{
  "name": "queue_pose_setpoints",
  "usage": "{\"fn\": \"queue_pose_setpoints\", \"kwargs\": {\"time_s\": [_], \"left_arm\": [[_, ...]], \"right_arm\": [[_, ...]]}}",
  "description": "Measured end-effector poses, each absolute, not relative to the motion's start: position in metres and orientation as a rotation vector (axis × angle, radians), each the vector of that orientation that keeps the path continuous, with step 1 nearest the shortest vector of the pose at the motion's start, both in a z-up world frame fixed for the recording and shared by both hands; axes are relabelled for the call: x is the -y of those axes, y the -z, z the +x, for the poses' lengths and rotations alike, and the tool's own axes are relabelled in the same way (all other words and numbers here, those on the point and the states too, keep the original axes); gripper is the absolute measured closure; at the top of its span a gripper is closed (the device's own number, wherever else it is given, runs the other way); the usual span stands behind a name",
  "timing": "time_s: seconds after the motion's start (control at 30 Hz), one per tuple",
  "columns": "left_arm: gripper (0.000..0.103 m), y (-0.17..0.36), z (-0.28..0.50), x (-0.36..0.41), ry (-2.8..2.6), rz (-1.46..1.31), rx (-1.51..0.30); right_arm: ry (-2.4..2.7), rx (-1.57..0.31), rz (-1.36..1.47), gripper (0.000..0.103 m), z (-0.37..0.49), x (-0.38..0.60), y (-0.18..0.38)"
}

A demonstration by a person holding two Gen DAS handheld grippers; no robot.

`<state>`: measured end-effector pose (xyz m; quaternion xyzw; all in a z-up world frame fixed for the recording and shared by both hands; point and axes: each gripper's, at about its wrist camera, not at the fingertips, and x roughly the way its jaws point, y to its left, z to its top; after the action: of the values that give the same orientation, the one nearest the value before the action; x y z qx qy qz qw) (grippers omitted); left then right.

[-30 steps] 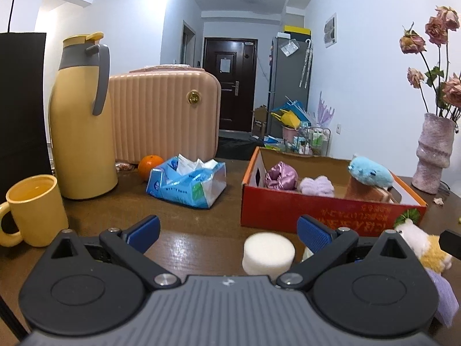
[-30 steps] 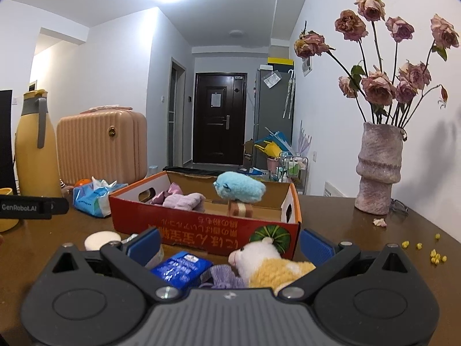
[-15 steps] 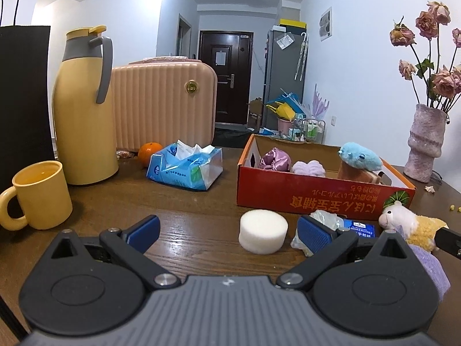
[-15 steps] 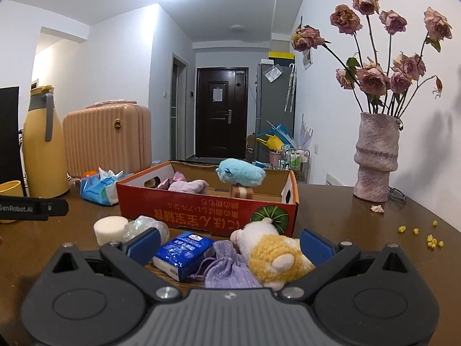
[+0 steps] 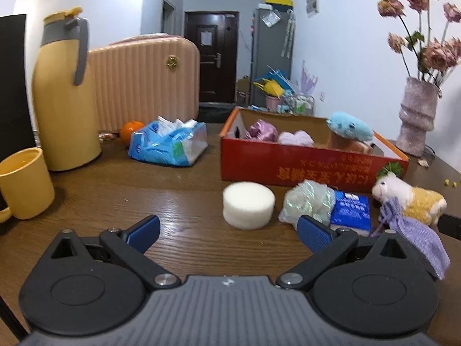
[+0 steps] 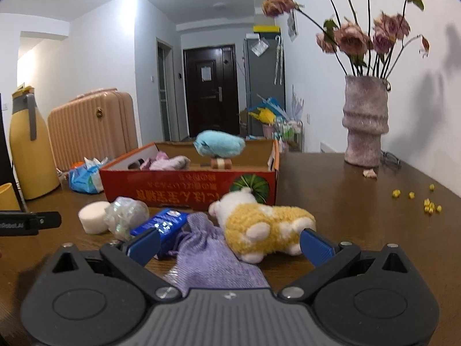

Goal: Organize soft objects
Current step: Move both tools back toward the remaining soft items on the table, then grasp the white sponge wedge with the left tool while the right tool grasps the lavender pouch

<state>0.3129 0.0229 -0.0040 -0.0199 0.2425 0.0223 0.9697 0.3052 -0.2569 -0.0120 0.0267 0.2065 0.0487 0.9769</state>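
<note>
On the dark wooden bench (image 5: 173, 201), a row of soft things is laid out in front of a red cardboard box (image 5: 302, 167). From the left wrist view, a white round foam sponge (image 5: 248, 208) is seen at 12 o'clock, just beyond the left tongs (image 5: 227, 232), whose blue-padded fingers are spread wide and hold nothing. At 1 o'clock of that view a crinkled iridescent mesh ball (image 5: 308, 201) is found touching a blue tissue packet (image 5: 350, 212), and at 2 o'clock a yellow and white plush sheep (image 5: 409, 199) lies beside a lilac knitted drawstring pouch (image 5: 417, 239).

Inside the box a light blue plush toy (image 5: 348, 125), a shiny pink scrunchie (image 5: 262, 129) and a pale lilac fluffy piece (image 5: 296, 138) are kept.

From the right wrist view, the right tongs (image 6: 229, 243) are likewise spread apart and empty; the pouch (image 6: 210, 256) and the sheep (image 6: 259, 227) are framed between the fingers at 12 o'clock, the sheep close to the right finger, though contact cannot be told. The packet (image 6: 165, 225) is seen at 11 o'clock, with the mesh ball (image 6: 125, 216) and the sponge (image 6: 92, 216) at 10 o'clock.

At 10 o'clock of the left view a yellow thermos jug (image 5: 64, 98), a yellow mug (image 5: 24, 183), a ribbed pink suitcase (image 5: 144, 80), an orange (image 5: 131, 129) and a blue soft tissue pack (image 5: 170, 142) are placed. A mottled pink vase of dried roses (image 6: 364, 127) stands at 1 o'clock of the right view.
</note>
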Motion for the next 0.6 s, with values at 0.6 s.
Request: {"fn": "queue_pose_setpoints", "kwargs": {"time_s": [0.6], "left_arm": [[0.0,0.027,0.308,0.025,0.153,0.072,-0.641]], "right_arm": [[-0.09,-0.431,0.005,0.0,0.305,0.253,0.013]]}}
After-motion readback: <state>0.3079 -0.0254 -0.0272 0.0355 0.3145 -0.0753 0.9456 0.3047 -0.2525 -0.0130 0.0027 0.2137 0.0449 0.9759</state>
